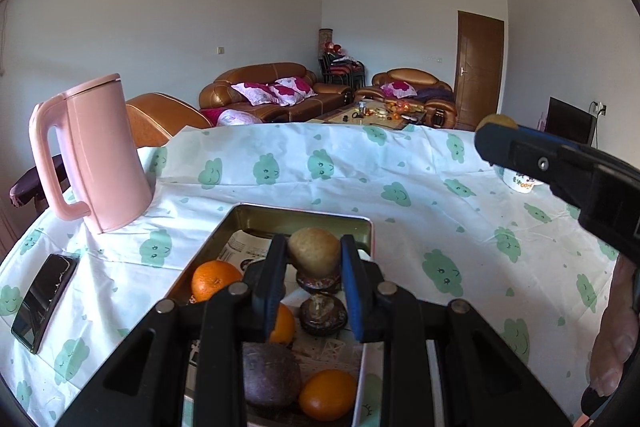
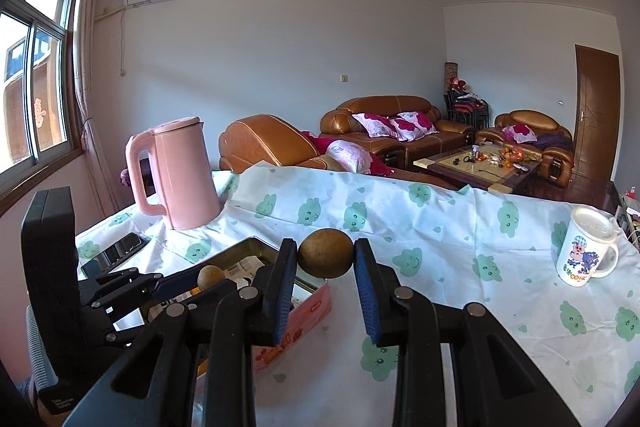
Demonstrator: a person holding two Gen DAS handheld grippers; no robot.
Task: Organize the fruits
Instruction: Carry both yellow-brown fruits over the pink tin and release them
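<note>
Bench edge: the cloth-covered bench [image 2: 440, 227] ends at a far edge with sofas beyond it; its left side drops away behind the pink kettle [image 1: 100, 155].
Open room: a wide bare stretch of cloth lies right of the tin [image 1: 304, 217], between it and the cartoon mug [image 2: 588, 251] near the far right corner.
Left side: the kettle stands near the far left corner, and a dark phone [image 1: 44, 301] lies flat by the left edge, both apart from the tin.
Tin: rectangular, metal inside, pink outer wall, paper lining the bottom.
Tin contents: three oranges [image 1: 214, 279], a dark purple round fruit [image 1: 270, 375] and two dark brown cap-shaped pieces, stacked near the middle.
Left tool [image 1: 314, 255]: closed on a pale tan round fruit [image 1: 314, 249], held above the tin's inside, clear of the fruit below.
Right tool [image 2: 325, 259]: closed on an olive-brown round fruit [image 2: 325, 259], held in the air above the tin's right wall and the cloth beside it.
Fruit look: both held fruits are small, dull and rough-skinned.
</note>
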